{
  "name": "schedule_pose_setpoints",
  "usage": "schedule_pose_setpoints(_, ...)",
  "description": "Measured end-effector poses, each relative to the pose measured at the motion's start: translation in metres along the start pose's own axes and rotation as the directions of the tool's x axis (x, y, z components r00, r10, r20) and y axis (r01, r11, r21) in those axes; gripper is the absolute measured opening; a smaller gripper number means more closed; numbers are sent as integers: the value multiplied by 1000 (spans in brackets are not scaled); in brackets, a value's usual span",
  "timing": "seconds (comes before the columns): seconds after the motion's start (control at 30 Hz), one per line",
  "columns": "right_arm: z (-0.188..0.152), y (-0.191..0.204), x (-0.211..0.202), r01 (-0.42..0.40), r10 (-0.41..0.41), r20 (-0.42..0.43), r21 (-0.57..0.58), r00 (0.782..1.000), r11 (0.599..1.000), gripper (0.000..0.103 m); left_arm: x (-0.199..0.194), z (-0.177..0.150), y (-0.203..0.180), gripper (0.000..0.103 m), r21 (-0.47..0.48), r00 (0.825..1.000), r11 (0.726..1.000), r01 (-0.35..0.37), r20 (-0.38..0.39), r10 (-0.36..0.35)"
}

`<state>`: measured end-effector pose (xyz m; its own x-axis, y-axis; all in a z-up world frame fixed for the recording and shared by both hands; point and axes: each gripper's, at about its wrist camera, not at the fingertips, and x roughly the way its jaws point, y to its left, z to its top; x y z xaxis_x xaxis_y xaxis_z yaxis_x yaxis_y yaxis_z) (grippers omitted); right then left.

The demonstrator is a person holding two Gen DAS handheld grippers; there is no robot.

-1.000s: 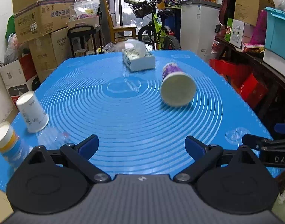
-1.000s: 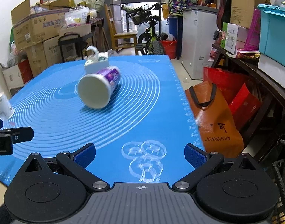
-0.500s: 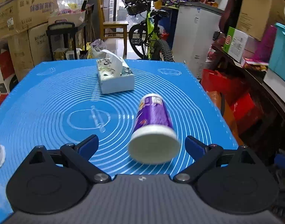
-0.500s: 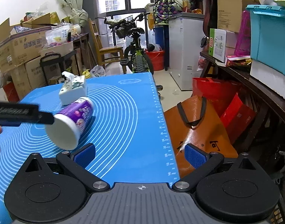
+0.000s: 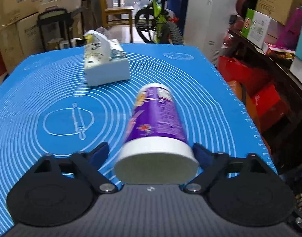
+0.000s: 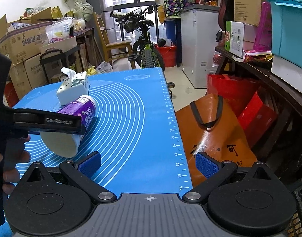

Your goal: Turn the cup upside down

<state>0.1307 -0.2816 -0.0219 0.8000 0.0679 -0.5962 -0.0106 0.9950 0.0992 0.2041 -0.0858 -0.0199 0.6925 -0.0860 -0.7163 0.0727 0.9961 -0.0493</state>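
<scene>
A purple-and-white paper cup (image 5: pixel 156 126) lies on its side on the blue mat (image 5: pixel 42 90), its wide white end toward the left wrist camera. My left gripper (image 5: pixel 151 154) is open with its blue pads on either side of that wide end; the right pad looks close to or touching the rim. In the right wrist view the same cup (image 6: pixel 71 126) lies at left, with the left gripper's black finger (image 6: pixel 50 121) across it. My right gripper (image 6: pixel 149 164) is open and empty above the mat's right edge.
A white tissue box (image 5: pixel 105 65) stands on the mat behind the cup. An orange bag (image 6: pixel 212 130) and red bags lie on the floor right of the table. Boxes, a chair and a bicycle (image 5: pixel 158 19) are beyond the far edge.
My left gripper has moved forward and right until the cup's wide end sits between its fingers. The right gripper has risen and turned right, away from the cup.
</scene>
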Motion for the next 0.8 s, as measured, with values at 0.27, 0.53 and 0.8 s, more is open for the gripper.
schedule_pose_setpoints(0.27,-2,2,-6,-3,3,-8,-10,1000,1000,101,-15,0,4,77,38,999,999,-34,10,34)
schedule_pose_setpoints(0.53,-3,17,-24,-21,21,-1,-40,1000,999,101,-66,-29,29,77,43,1000,999,-16,20,15)
schedule_pose_setpoints(0.8,-11,35,-34,-31,29,-29,-67,999,997,101,-86,-61,41,77,64,1000,998,12,17,-13)
